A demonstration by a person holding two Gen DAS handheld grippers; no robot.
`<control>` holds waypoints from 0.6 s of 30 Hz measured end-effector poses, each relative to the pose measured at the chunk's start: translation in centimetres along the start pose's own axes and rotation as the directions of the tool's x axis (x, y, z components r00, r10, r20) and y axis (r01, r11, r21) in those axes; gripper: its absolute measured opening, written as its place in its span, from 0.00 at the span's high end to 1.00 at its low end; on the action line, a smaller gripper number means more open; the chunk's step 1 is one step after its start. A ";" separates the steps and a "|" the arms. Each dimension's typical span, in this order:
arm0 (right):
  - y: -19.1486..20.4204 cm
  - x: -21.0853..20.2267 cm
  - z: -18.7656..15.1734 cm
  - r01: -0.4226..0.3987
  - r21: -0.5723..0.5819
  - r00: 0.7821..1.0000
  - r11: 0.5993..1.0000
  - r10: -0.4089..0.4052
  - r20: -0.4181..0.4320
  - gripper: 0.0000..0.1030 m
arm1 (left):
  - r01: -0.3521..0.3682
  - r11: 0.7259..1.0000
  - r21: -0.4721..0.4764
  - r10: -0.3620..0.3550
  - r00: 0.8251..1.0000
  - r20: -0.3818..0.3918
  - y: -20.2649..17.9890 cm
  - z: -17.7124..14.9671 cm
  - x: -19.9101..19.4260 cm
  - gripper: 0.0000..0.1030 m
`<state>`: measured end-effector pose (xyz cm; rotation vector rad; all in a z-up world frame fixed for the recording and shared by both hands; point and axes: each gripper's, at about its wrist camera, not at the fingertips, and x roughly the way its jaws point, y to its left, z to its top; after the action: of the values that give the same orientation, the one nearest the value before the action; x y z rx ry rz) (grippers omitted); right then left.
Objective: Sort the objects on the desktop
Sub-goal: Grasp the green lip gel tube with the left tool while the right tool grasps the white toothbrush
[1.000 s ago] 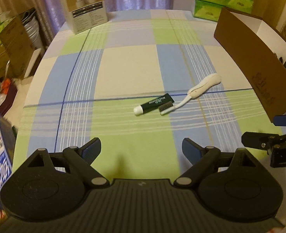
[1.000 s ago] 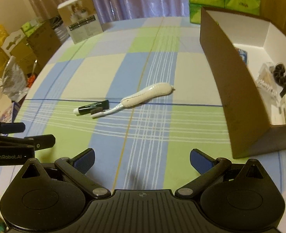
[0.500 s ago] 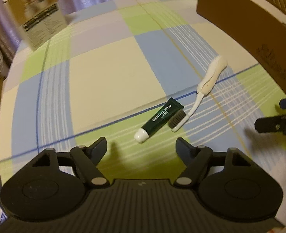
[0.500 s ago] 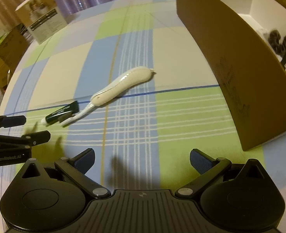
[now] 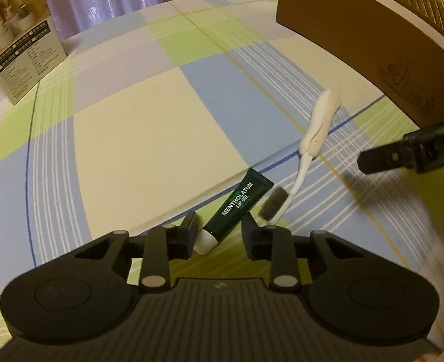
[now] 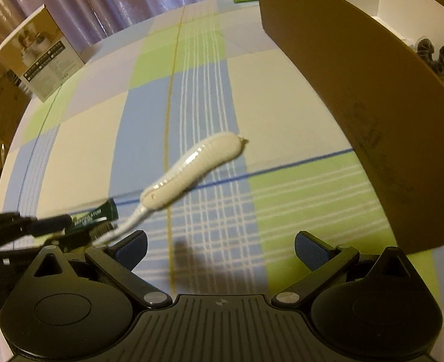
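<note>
Two fingers of the left gripper stand narrowly either side of the lip gel tube, its white cap between them on the checked cloth. The right gripper gapes wide, the toothbrush just beyond it to the left.

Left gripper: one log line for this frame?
left gripper: open, straddling cap end of lip gel tube | tube: flat on tablecloth | toothbrush: beside tube | right gripper: open, empty

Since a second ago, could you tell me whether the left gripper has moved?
Yes. The left gripper has moved forward and down toward the lip gel tube, its fingers now flanking the white cap; the tube has kept its place beside the toothbrush.
</note>
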<state>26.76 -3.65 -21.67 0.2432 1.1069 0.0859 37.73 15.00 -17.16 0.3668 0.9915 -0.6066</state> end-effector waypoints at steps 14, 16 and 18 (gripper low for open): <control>5.8 2.5 -0.1 0.042 -0.088 0.994 0.995 -0.032 0.107 0.11 | -0.121 0.935 -0.334 0.125 0.992 -0.008 6.4 -2.5 -2.2 0.88; 6.5 3.1 -0.3 0.074 -0.125 0.992 0.989 -0.060 0.112 0.21 | -0.123 0.935 -0.334 0.128 0.992 -0.008 6.5 -2.6 -2.3 0.88; 7.1 3.3 -0.5 0.111 -0.189 0.989 0.976 -0.089 0.121 0.29 | -0.127 0.935 -0.330 0.131 0.991 -0.010 6.4 -2.6 -2.3 0.88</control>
<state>28.16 3.93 -23.14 0.0158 0.9893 0.0892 39.09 22.12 -16.34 0.1280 1.0286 -0.3141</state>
